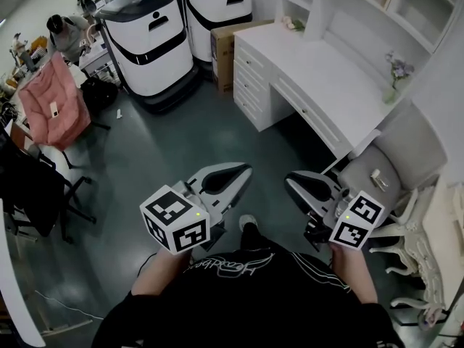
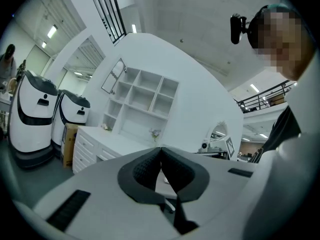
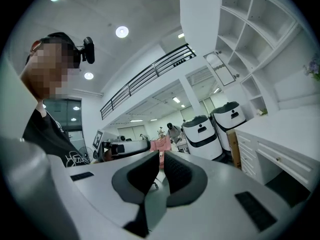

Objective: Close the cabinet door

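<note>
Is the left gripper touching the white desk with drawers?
Apart. Head view shows the left gripper held above the dark green floor, with bare floor between its tips and the white desk with drawers.

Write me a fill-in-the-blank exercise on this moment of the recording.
1. The left tongs are ___, with nothing between them.
2. Beside the two white-and-black machines stands a cardboard ___.
3. The vase of flowers stands on the white ___.
Missing words: shut; box; desk.
</note>
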`<control>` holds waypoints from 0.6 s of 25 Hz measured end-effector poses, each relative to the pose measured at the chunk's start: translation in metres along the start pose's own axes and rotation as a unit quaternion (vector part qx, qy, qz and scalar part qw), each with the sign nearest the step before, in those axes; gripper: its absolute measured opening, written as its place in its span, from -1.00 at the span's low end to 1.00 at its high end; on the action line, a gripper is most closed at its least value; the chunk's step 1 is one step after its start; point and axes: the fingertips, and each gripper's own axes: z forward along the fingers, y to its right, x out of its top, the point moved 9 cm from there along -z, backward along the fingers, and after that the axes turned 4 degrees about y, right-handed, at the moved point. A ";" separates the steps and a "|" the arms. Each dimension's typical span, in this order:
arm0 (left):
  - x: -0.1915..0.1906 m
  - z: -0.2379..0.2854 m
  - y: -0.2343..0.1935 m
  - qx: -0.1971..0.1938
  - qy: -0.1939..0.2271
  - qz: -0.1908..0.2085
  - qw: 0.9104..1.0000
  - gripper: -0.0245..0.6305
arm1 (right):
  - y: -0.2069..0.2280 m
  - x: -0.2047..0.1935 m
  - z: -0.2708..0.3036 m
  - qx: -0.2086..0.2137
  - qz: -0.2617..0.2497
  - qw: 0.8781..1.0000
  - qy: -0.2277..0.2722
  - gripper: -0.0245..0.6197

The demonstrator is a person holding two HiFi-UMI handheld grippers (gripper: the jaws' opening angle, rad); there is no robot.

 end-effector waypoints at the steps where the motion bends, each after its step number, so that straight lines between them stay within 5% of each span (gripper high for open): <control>1: 0.002 0.003 -0.004 0.003 0.000 0.002 1.000 -0.86 | 0.006 0.003 0.004 0.004 0.000 1.000 0.004 -0.75; 7: 0.012 0.037 -0.049 0.019 -0.003 0.002 1.000 -0.86 | 0.061 0.022 0.037 0.018 -0.001 1.000 0.015 -0.75; 15: 0.040 0.143 -0.154 0.035 -0.012 -0.035 0.999 -0.86 | 0.200 0.071 0.092 0.024 0.021 0.999 0.021 -0.75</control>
